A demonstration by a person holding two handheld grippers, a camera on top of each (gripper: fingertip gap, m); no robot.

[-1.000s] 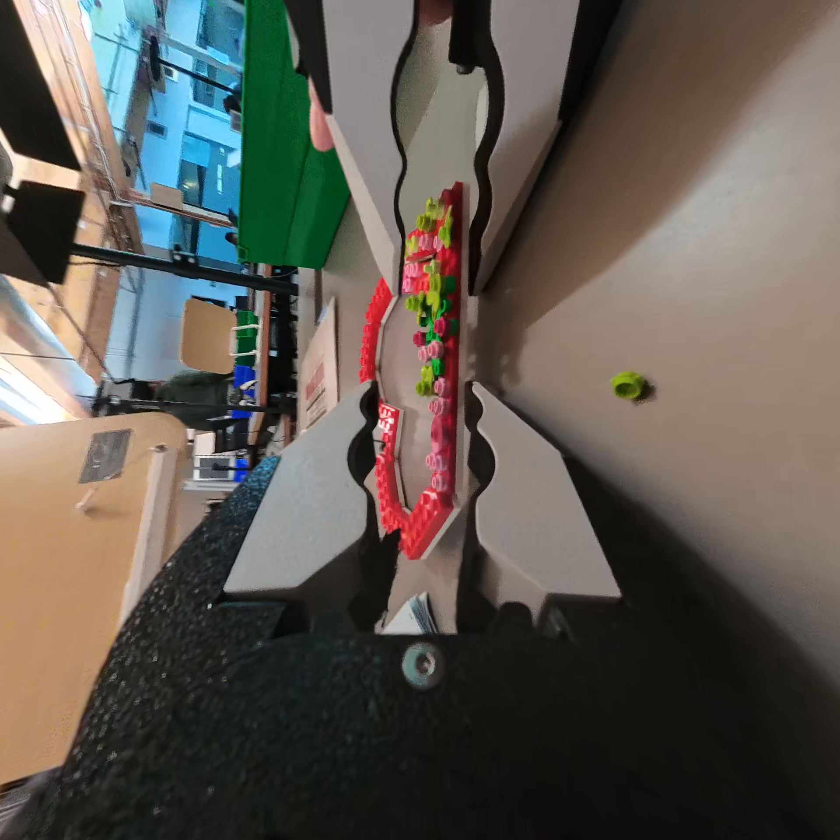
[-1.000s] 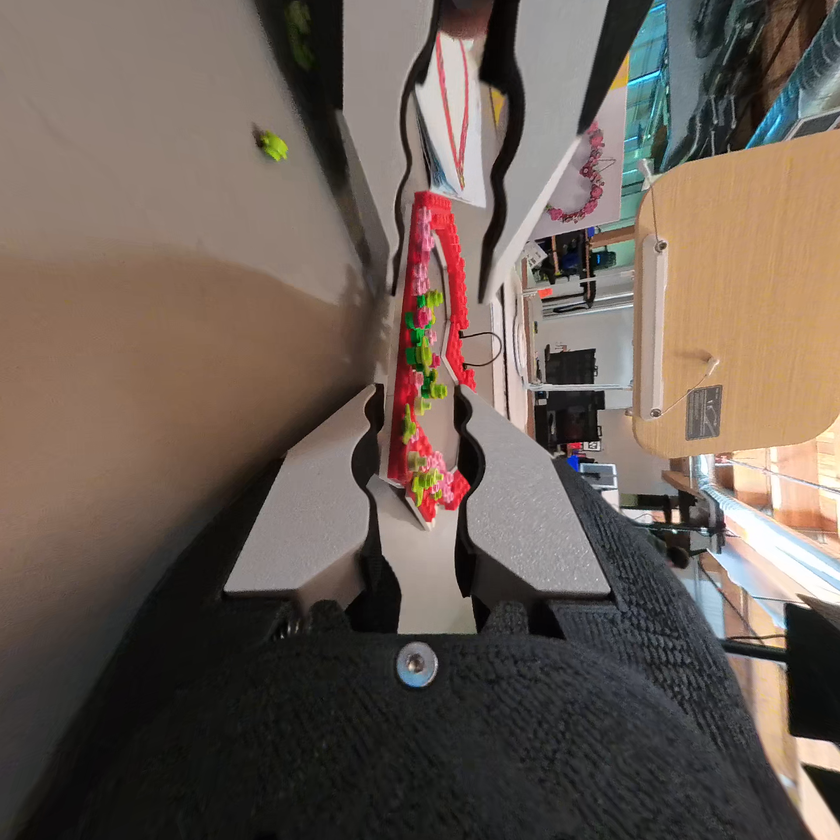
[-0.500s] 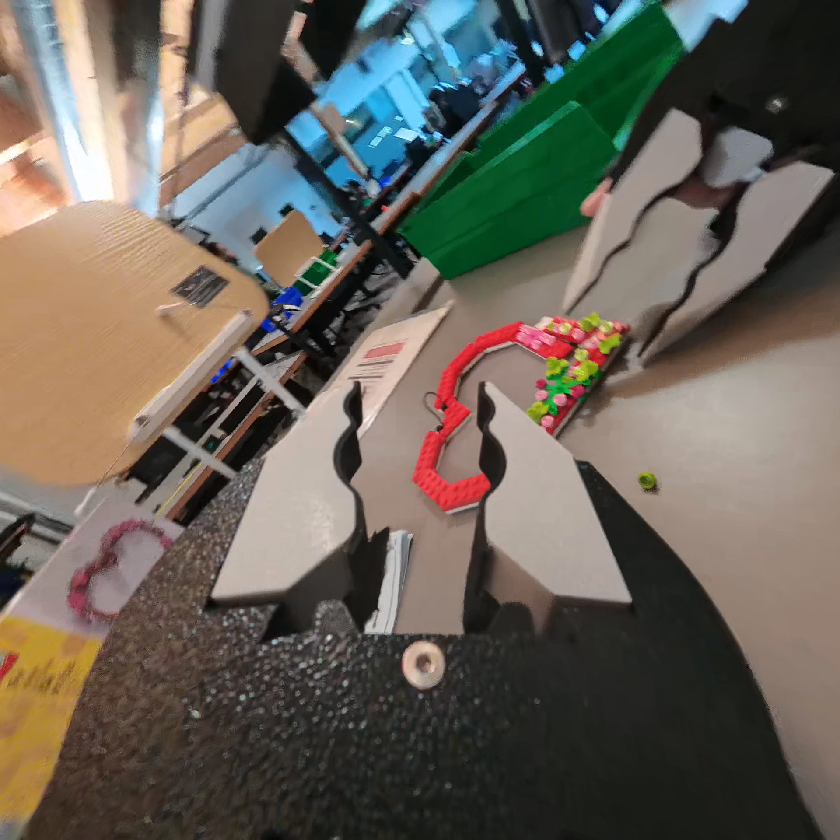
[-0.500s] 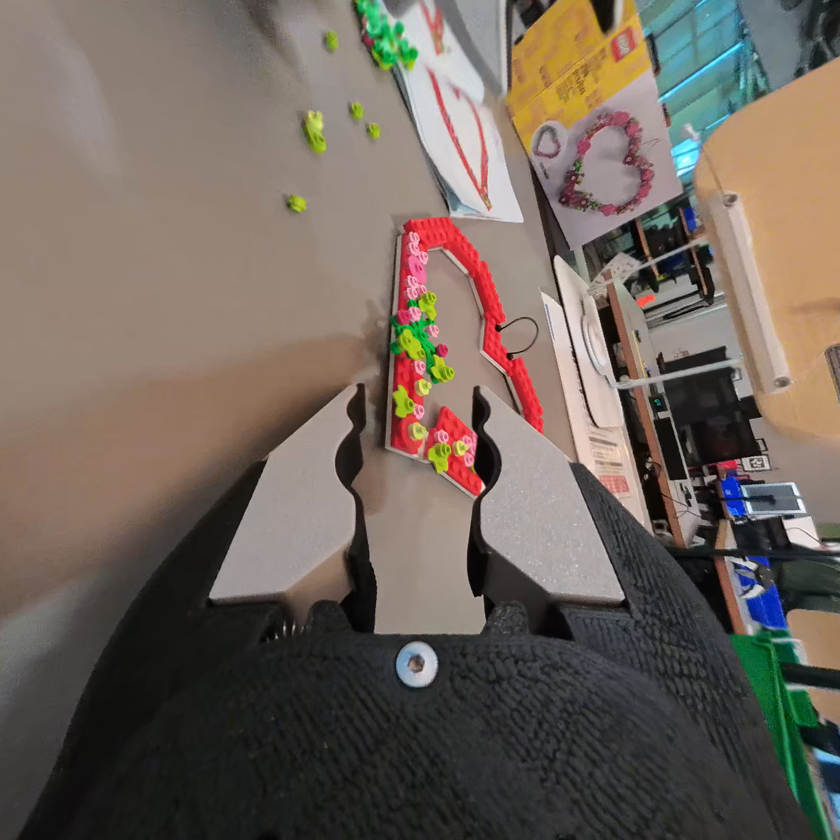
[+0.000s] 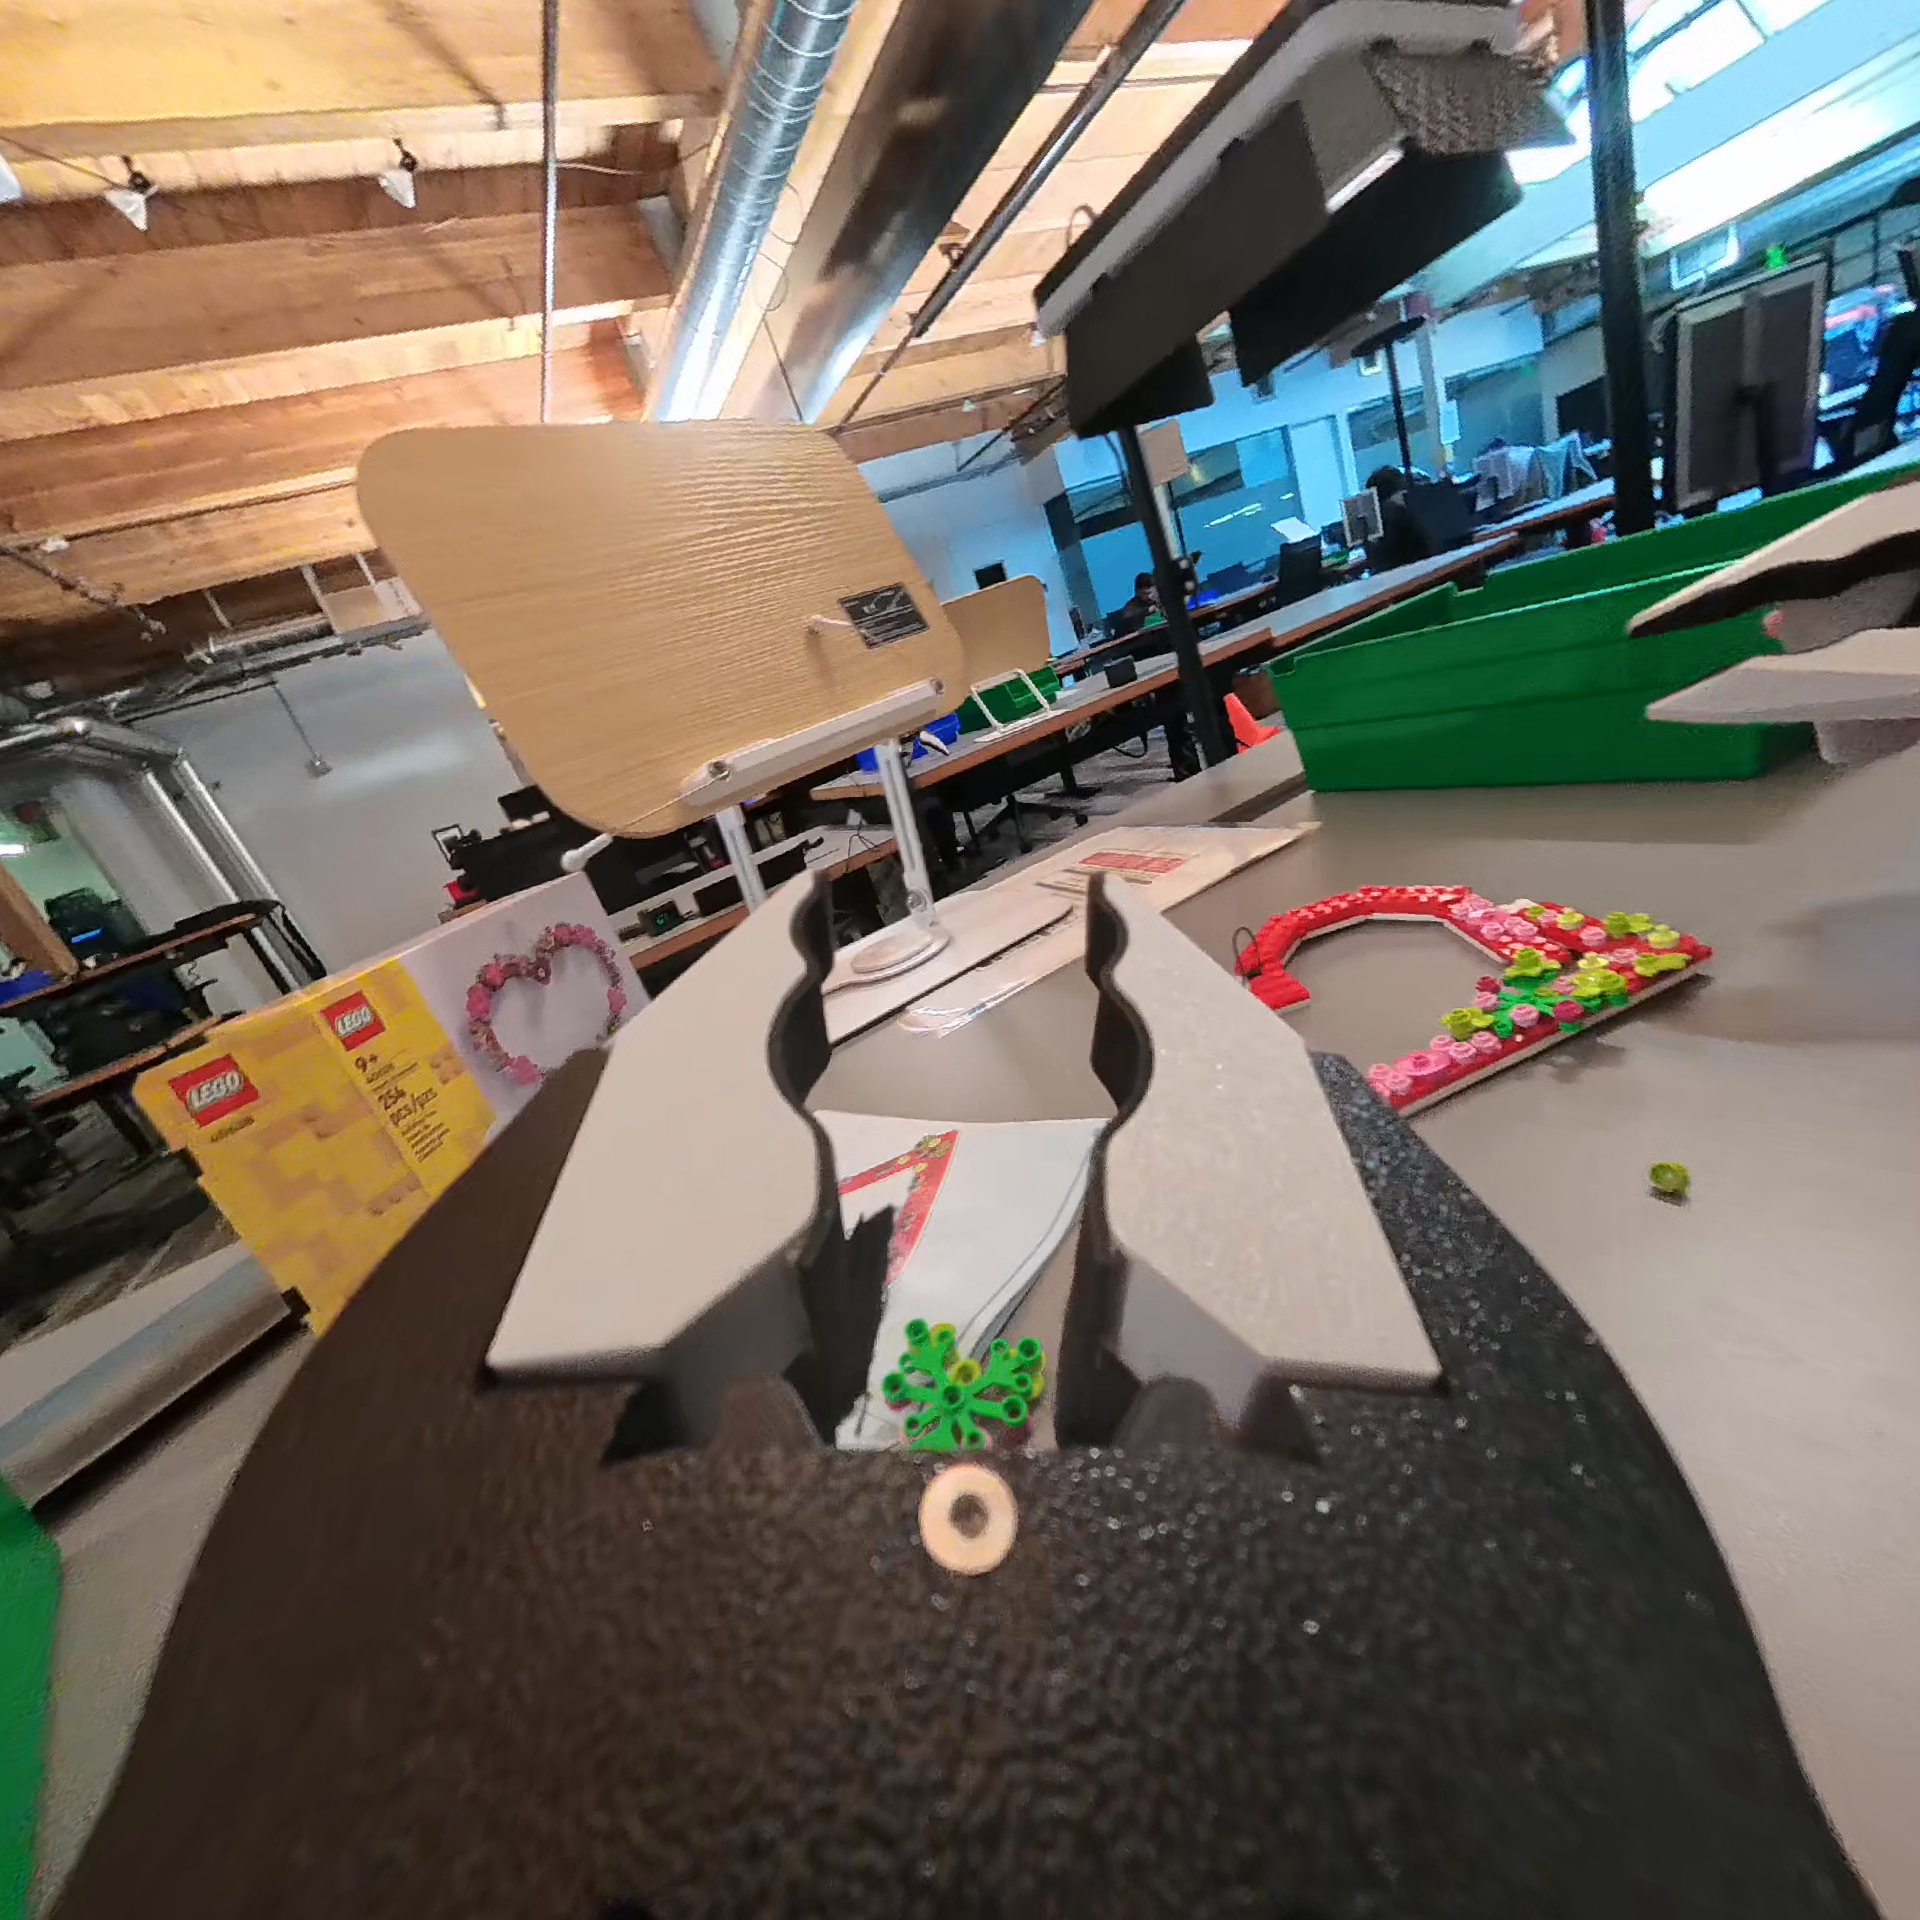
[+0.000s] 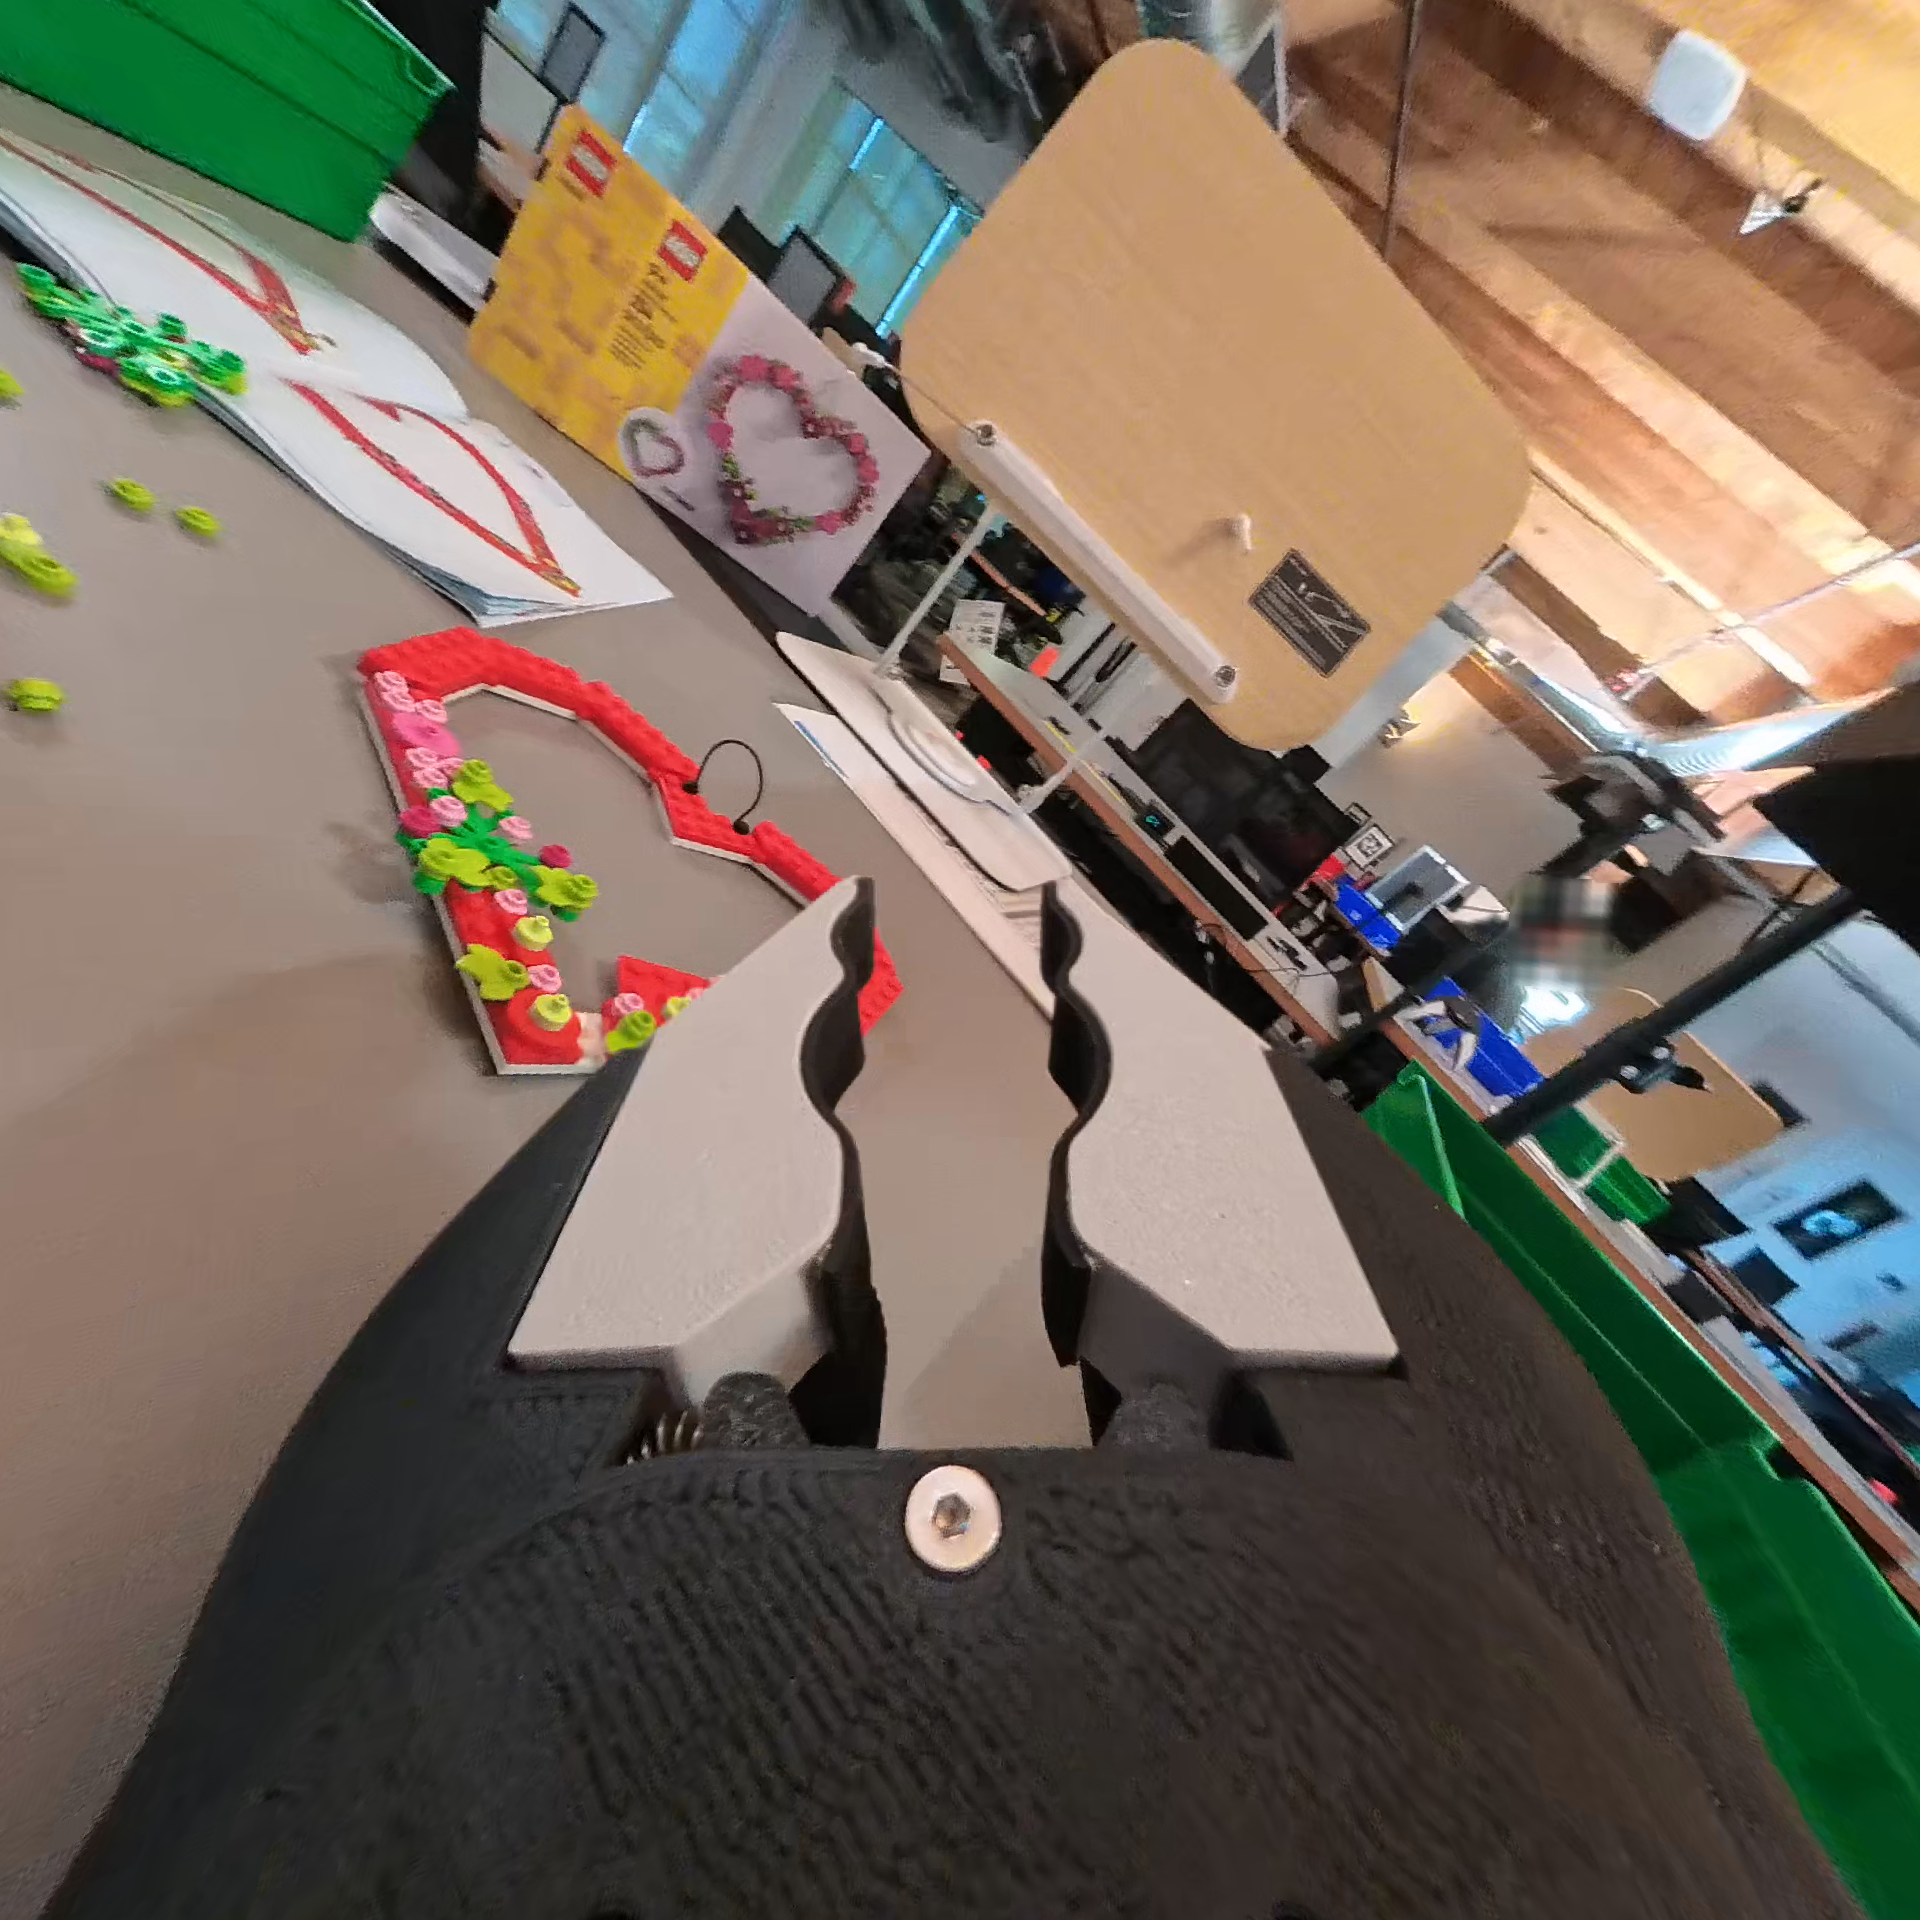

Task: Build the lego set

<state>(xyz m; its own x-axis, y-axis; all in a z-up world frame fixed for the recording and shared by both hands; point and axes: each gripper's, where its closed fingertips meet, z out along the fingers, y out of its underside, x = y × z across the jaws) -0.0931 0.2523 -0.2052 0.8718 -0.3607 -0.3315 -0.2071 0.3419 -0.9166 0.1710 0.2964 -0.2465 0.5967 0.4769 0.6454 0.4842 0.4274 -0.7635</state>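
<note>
Heart frame left of right gripper

**Open-plan workshop under timber beams**

Overhead run exposed wooden ceiling joists and a silver ventilation duct. A light-wood tilted board on a white stand rises off the grey tabletop. Green bins sit at the table's far edge. Beyond, long desks with monitors stretch toward bright, blue-tinted windows.
</note>
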